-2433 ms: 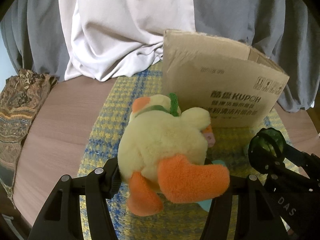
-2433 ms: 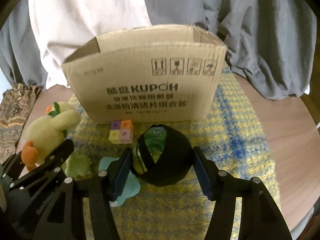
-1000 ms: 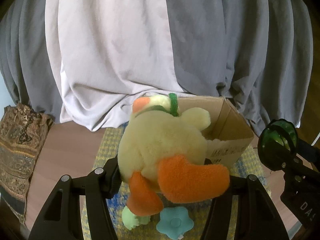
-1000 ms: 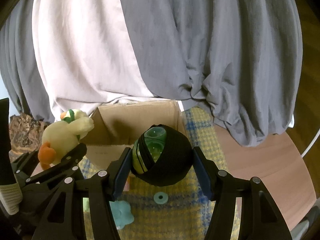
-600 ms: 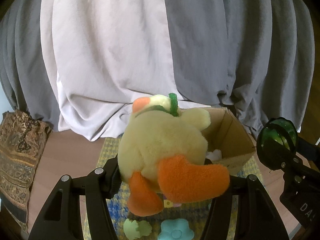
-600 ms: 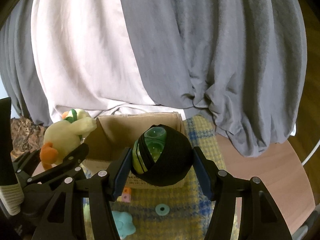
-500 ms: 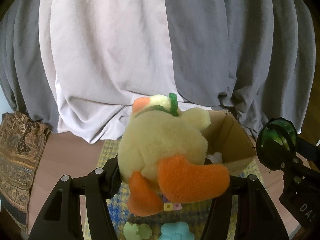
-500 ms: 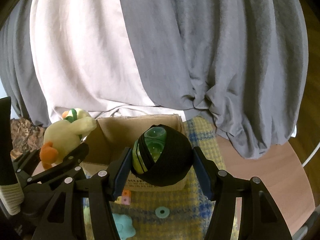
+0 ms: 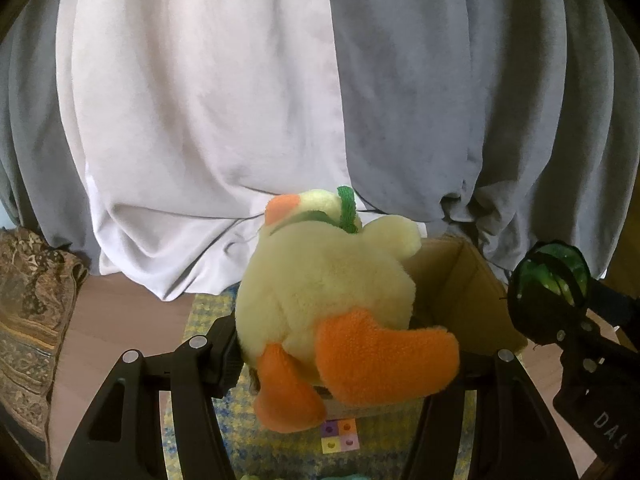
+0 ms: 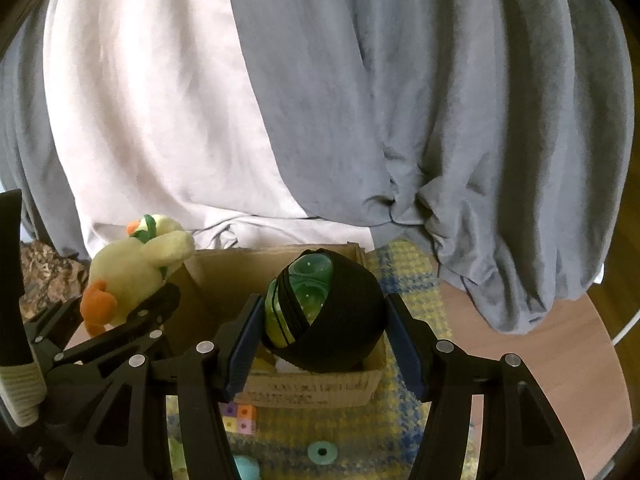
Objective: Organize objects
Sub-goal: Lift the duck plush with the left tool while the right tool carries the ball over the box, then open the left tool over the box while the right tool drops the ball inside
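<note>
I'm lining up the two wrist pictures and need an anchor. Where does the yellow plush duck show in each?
Left wrist: the plush duck fills the lower centre, clamped in the left hand-held gripper.
Right wrist: the plush duck sits at the left edge, mid-height, seen from its side.
Shared landmark: the open cardboard box, just right of the duck in both.

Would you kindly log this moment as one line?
left gripper: holds plush duck | right gripper: holds green-black ball | both above cardboard box

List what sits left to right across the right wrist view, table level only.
patterned cloth → plush duck → green-and-black ball over the cardboard box → checked mat → bare wooden table
</note>
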Demonstrator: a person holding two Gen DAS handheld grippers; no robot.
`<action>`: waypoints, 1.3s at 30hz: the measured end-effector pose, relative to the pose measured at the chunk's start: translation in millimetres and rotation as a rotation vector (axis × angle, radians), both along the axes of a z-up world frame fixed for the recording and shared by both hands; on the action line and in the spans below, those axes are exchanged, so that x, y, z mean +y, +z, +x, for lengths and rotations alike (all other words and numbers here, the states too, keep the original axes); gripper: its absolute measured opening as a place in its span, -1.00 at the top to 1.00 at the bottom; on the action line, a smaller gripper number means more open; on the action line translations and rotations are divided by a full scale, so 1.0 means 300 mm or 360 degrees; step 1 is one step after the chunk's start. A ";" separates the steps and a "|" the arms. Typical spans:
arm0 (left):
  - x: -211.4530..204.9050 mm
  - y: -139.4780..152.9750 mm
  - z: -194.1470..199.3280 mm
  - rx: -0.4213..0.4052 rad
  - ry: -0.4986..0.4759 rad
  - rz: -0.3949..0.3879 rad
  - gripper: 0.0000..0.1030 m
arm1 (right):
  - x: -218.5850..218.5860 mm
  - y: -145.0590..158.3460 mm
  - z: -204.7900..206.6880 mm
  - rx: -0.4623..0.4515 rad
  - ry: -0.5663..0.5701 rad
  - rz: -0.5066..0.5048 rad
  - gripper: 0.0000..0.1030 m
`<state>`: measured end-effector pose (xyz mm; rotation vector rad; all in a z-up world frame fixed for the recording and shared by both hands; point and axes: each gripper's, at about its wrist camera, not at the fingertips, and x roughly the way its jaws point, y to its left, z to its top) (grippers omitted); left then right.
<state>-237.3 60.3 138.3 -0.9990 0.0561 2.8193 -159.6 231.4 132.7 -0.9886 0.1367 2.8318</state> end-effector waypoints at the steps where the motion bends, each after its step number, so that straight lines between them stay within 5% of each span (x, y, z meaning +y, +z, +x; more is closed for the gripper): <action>1: 0.004 -0.004 -0.009 -0.0004 -0.0003 -0.0004 -0.16 | 0.001 -0.004 -0.008 -0.0004 0.0000 0.0000 -0.17; 20: 0.025 -0.064 -0.121 -0.0085 -0.0037 0.0012 -0.17 | 0.014 -0.074 -0.135 -0.0069 0.0046 -0.0026 -0.18; 24: 0.027 -0.068 -0.117 -0.0086 -0.0033 -0.0002 -0.30 | 0.020 -0.079 -0.137 -0.0074 0.0050 -0.0038 -0.20; 31: 0.006 -0.046 -0.092 -0.0050 0.0012 -0.0004 -0.77 | 0.047 -0.044 -0.098 -0.0024 0.0001 -0.0054 -0.85; 39: -0.004 -0.007 -0.023 -0.0015 0.0017 -0.0029 -0.88 | 0.028 -0.006 -0.043 -0.0003 -0.0002 -0.0010 -0.88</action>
